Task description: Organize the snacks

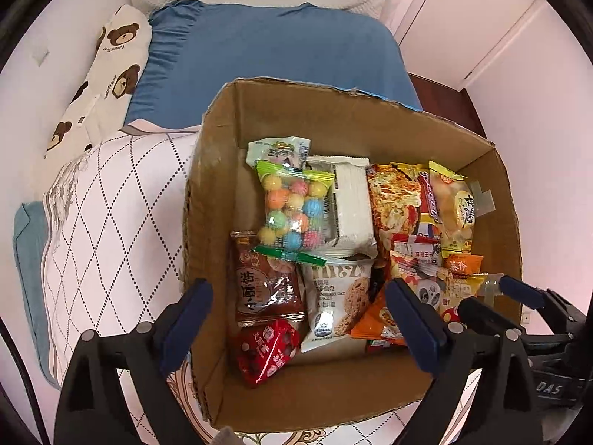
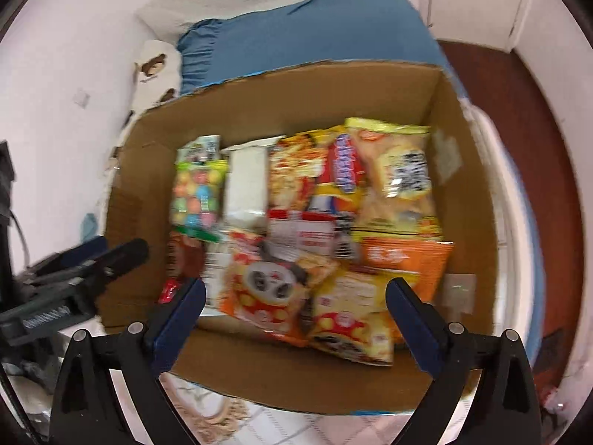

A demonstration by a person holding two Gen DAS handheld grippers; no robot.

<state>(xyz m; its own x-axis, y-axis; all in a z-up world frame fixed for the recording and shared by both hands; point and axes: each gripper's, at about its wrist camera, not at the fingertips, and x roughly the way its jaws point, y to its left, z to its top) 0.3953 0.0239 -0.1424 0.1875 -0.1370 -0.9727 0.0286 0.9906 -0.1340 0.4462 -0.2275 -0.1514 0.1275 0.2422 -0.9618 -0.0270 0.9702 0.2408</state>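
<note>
Bedroom, quilted bed (image 1: 122,200) under cardboard box (image 1: 222,118), frame centre. Snack packets (image 1: 292,207) inside: light, crinkly, slippery, crushable; best pinched at sealed edges. Left gripper (image 1: 298,309) and right gripper (image 2: 296,307) both spread wide, holding nothing.

A bed (image 1: 111,200) with a white diamond-patterned quilt, a blue blanket (image 1: 267,55) and a bear-print pillow (image 1: 107,74) stands against pale pinkish walls (image 1: 537,118), with a white door (image 1: 463,11) and dark reddish floor (image 2: 519,118) at the right.
</note>
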